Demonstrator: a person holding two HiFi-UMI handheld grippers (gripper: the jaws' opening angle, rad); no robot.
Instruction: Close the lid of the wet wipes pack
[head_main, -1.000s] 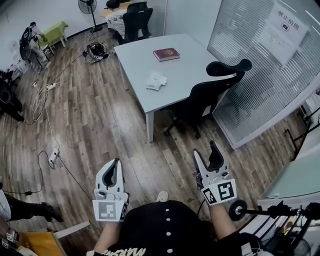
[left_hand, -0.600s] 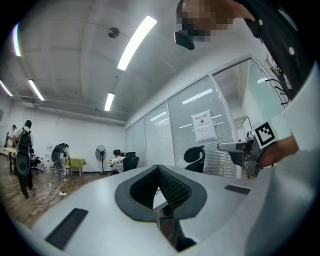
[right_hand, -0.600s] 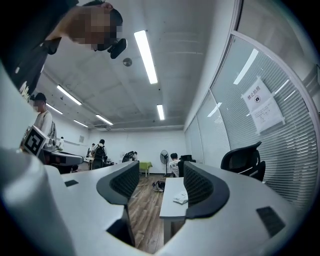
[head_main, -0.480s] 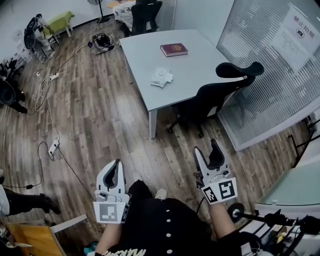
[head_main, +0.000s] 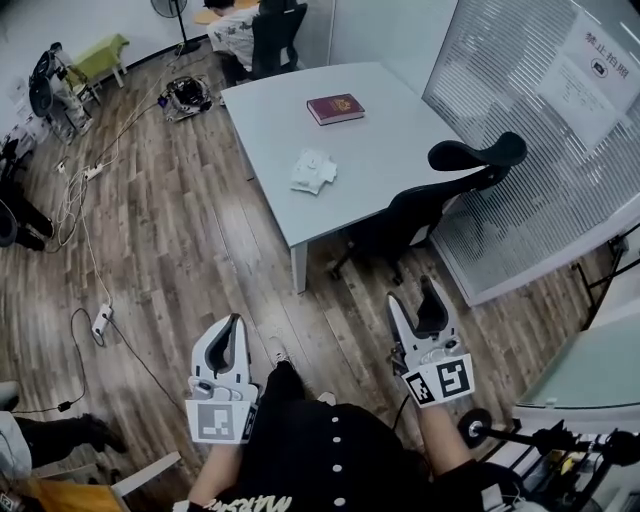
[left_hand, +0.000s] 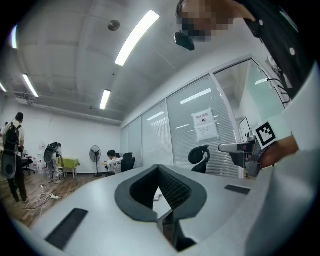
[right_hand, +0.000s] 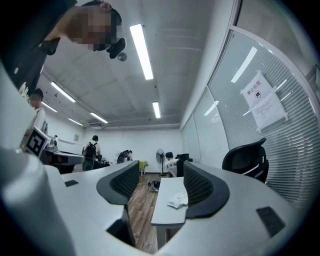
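Here, one wipes pack (head_main: 313, 170) and one book (head_main: 335, 108) share one table (head_main: 395, 145)

We count 2 claws: the left claw (head_main: 236, 325) and the right claw (head_main: 410, 297). Ahead of them stands 1 grey table (head_main: 400, 140), and on it we count 1 wet wipes pack (head_main: 313, 170) and 1 red book (head_main: 335, 108). We count 2 black chairs: the near chair (head_main: 425, 205) just ahead of the right claw, and the far chair (head_main: 275, 40) beyond the table. Far ahead of the left claw we count 1 fan (head_main: 176, 10) and 1 green stool (head_main: 100, 60)
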